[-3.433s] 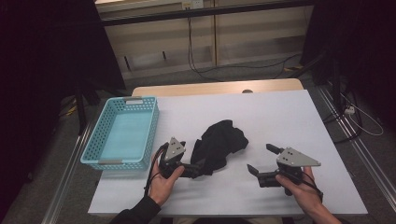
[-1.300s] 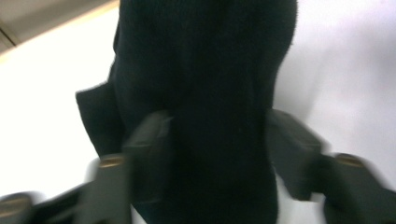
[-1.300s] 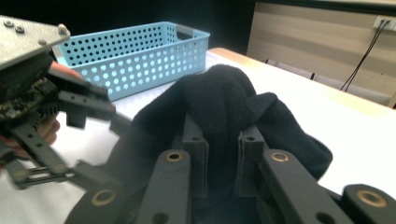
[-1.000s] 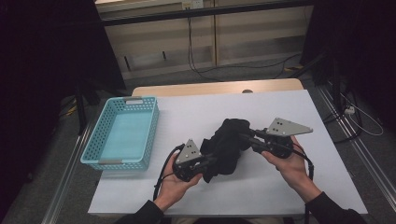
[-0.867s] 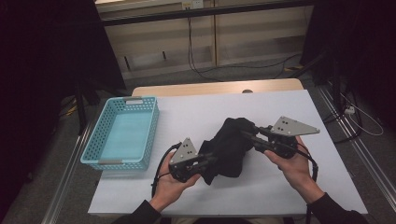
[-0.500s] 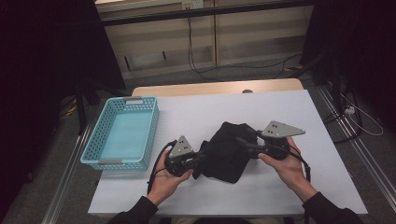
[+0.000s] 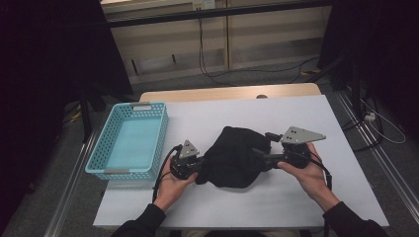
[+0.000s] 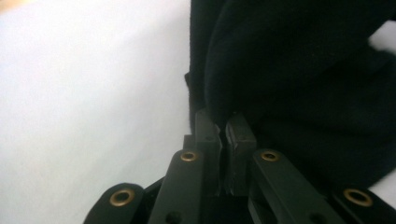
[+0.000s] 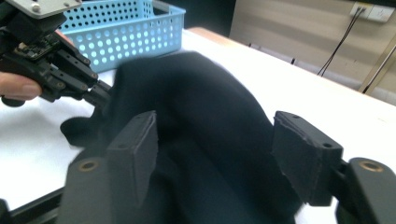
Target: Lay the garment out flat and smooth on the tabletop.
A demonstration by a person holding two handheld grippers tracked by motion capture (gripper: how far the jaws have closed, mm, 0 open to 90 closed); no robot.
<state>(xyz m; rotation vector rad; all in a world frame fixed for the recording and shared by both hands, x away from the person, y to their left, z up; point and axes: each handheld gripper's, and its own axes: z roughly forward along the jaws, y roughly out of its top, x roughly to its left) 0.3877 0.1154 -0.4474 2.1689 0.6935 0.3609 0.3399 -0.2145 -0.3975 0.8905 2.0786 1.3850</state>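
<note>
Turquoise plastic basket (image 7: 127,139) at the far left of the white desk (image 7: 316,118), nothing inside. Just right of it, left tongs (image 7: 196,167) pinched shut on the left edge of the black cloth (image 7: 232,157), a fold nipped between the pads (image 8: 208,133) in the left gripper view. Cloth bunched in a mound mid-desk, long axis running roughly left to right between the two hands, touching the desk along its near side. Right tongs (image 7: 261,157) at the cloth's right edge, spread wide with fabric lying between the jaws in the right gripper view, not clamped. Likely next: closing on that right edge so both ends are held. Basket well to the left of the cloth, so nearer the left hand (image 7: 173,183) than the right hand (image 7: 310,170).
</note>
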